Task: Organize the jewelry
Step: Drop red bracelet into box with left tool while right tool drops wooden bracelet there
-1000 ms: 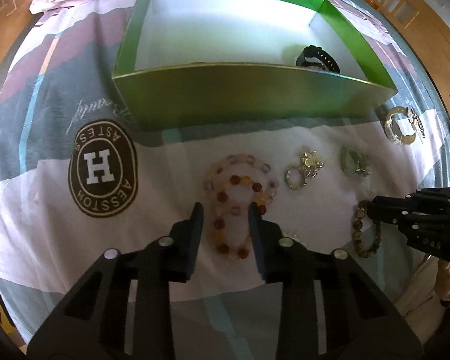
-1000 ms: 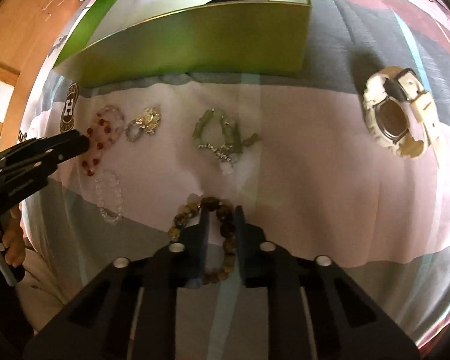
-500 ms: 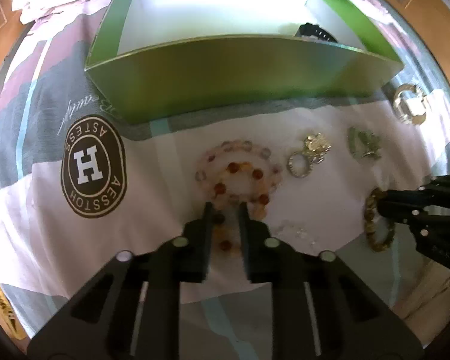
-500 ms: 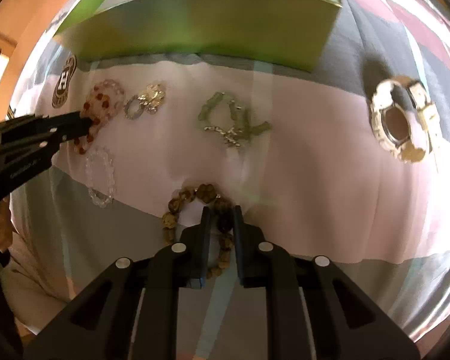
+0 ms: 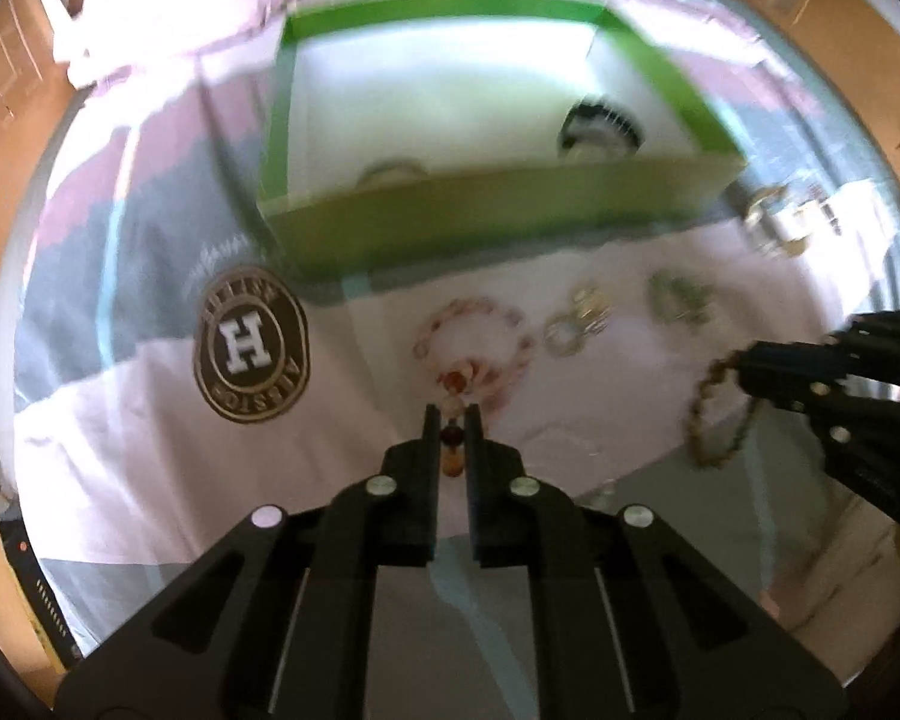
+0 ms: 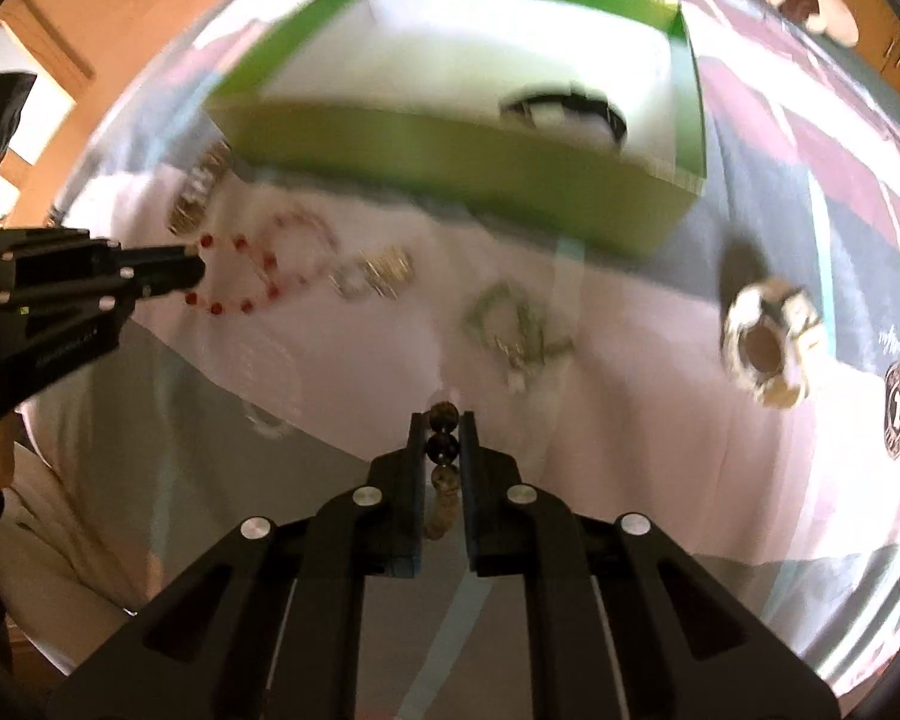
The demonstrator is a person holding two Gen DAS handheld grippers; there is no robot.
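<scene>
My left gripper [image 5: 452,417] is shut on a red and amber bead bracelet [image 5: 452,438] and holds it above the bedspread; it also shows in the right wrist view [image 6: 234,294]. My right gripper [image 6: 441,427] is shut on a brown bead bracelet [image 6: 442,450], which hangs from it in the left wrist view [image 5: 711,414]. The green box [image 5: 498,210] with a white inside stands beyond, holding a black watch [image 5: 600,132]. A pink bead bracelet [image 5: 480,342], a silver ring piece [image 5: 576,324], a green bracelet [image 5: 678,300] and a white watch [image 6: 768,342] lie on the cloth.
The bedspread [image 5: 150,420] has a round brown H logo [image 5: 251,355]. A clear bead bracelet [image 6: 270,384] lies near the front. Wooden furniture [image 5: 6,78] surrounds the bed. A pale pillow [image 5: 168,0] lies at the back left.
Both grippers have lifted off the cloth with their bracelets pinched. The view has risen and tilted, so the inside of the green box shows more.
</scene>
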